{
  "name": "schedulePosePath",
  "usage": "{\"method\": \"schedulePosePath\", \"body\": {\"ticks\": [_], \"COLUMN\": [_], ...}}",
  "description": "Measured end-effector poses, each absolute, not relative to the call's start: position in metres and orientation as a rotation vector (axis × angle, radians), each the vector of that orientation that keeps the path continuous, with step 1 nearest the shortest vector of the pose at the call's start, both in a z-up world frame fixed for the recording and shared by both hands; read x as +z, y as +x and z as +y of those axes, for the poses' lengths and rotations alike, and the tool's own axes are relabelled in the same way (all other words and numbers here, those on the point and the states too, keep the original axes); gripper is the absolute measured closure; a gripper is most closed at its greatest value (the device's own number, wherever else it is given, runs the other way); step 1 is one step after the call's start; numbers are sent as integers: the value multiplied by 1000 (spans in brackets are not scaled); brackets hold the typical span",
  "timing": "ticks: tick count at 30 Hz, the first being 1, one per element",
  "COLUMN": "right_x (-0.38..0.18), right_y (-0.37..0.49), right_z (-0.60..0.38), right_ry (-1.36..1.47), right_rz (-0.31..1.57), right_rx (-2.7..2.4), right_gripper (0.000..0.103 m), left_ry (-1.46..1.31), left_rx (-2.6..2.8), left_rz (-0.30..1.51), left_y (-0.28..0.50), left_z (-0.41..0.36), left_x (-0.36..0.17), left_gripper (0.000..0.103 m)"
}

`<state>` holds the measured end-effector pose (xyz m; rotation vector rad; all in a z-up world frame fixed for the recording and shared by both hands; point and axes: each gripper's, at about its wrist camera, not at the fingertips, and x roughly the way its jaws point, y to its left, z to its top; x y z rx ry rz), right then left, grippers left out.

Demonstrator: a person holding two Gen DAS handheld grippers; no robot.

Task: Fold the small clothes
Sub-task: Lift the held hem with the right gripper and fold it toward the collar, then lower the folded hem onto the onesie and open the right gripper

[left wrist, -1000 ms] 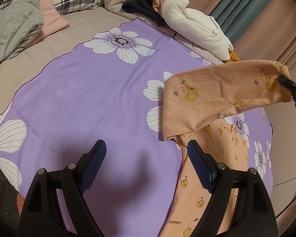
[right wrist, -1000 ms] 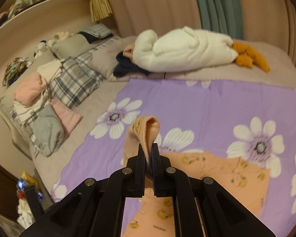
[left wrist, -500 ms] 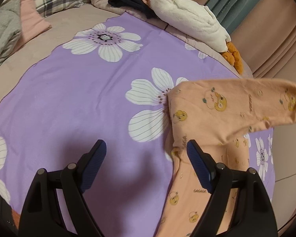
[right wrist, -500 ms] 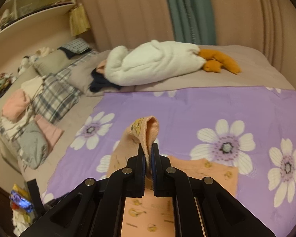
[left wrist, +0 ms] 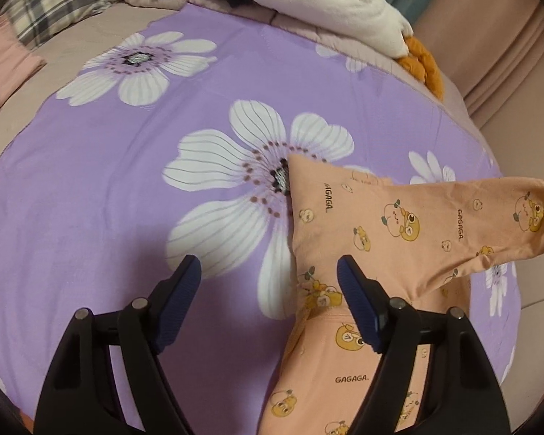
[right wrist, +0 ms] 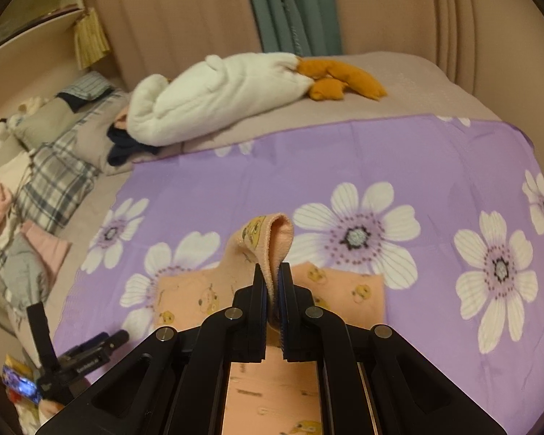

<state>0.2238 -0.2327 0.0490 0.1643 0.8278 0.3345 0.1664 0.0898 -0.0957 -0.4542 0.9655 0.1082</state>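
The right gripper (right wrist: 272, 290) pinches a sleeve cuff of the peach garment (left wrist: 399, 217), lifted over the purple sheet (left wrist: 127, 181); the left gripper (left wrist: 268, 282) hovers spread, near its left edge.

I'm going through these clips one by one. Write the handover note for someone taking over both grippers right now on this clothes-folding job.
Right gripper: shut on the cuff of the peach garment, holding that sleeve or leg lifted off the bed.
Left gripper: open, holding nothing, low over the purple floral sheet at the garment's left edge.
Garment: printed peach piece, mostly flat on the sheet; the lifted part stretches across to the right gripper.
Done: one end picked up; no finished fold visible.
Left: lay the lifted part across the body, probably pin the fold line with the left gripper, then finish folding.
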Motion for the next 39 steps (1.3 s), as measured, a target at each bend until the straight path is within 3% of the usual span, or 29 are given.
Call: {"method": "schedulePosePath", "body": {"ticks": [15, 39], "right_x": [21, -34], "right_y": [233, 250], "right_z": [-262, -293], "right_ry": [196, 242], "right_rz": [888, 986], "right_rx": [266, 180], "right_gripper": [96, 96], "left_ry": [-336, -297], "left_rx": [164, 179], "left_rz": [1070, 1070], "left_y": [195, 198], "left_z": [69, 65], "left_x": [-137, -144], "left_gripper": [27, 23]}}
